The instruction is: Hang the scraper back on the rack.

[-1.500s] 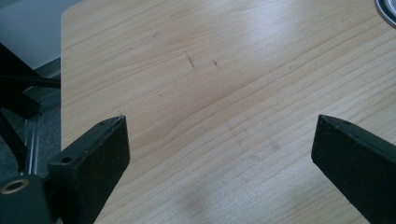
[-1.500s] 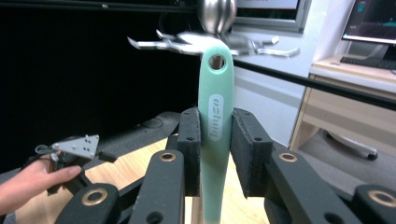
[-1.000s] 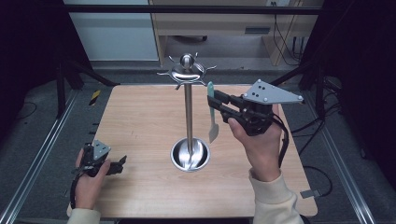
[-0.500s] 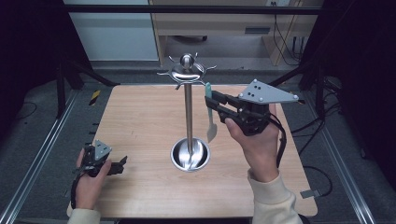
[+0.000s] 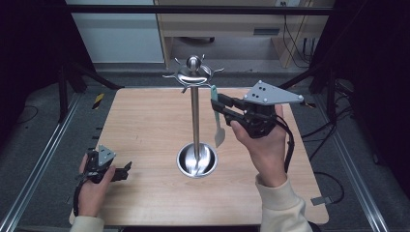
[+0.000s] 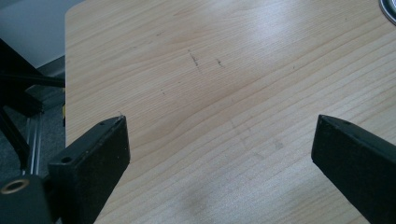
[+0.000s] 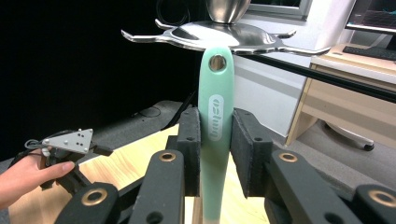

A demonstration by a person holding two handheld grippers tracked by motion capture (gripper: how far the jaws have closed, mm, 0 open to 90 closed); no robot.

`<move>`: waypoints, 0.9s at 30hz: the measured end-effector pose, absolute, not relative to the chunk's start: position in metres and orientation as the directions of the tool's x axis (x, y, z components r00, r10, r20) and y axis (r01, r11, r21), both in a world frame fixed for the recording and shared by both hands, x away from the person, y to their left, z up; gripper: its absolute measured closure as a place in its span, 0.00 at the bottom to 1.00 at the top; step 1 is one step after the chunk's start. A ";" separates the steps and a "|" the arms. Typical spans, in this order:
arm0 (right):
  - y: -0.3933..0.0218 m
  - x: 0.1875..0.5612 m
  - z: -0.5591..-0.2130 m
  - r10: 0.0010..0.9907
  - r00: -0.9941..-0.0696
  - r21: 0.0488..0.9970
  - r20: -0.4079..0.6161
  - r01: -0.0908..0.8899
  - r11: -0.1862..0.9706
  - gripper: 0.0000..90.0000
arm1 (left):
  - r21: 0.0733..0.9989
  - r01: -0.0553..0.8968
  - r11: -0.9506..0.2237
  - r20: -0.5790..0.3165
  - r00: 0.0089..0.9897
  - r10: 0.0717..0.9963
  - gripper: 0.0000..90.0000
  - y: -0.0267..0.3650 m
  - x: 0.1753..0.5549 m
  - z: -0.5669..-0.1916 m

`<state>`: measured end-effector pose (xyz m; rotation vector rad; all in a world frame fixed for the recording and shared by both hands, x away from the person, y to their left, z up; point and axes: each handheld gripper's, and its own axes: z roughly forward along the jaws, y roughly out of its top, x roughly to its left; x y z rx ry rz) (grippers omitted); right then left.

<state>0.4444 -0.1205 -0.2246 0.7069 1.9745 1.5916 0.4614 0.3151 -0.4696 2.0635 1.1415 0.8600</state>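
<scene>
Right hand-held gripper [image 7: 215, 154] clamped on a mint-green spatula [image 7: 215, 116], white handle logo too blurry to read, left hand-held gripper [image 6: 219, 154] spread wide over bare bench [image 6: 224, 70].

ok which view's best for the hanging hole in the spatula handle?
Right gripper view: the hole faces the camera at the top of the mint spatula, just below the rack hooks. In the high view the spatula is seen from above, small, and its hole can't be made out.
</scene>
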 end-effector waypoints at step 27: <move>-0.115 0.451 -0.234 0.674 -0.737 0.990 -0.046 0.055 0.127 0.82 | 0.769 0.472 -0.430 0.240 0.411 0.880 0.05 0.316 0.461 -0.469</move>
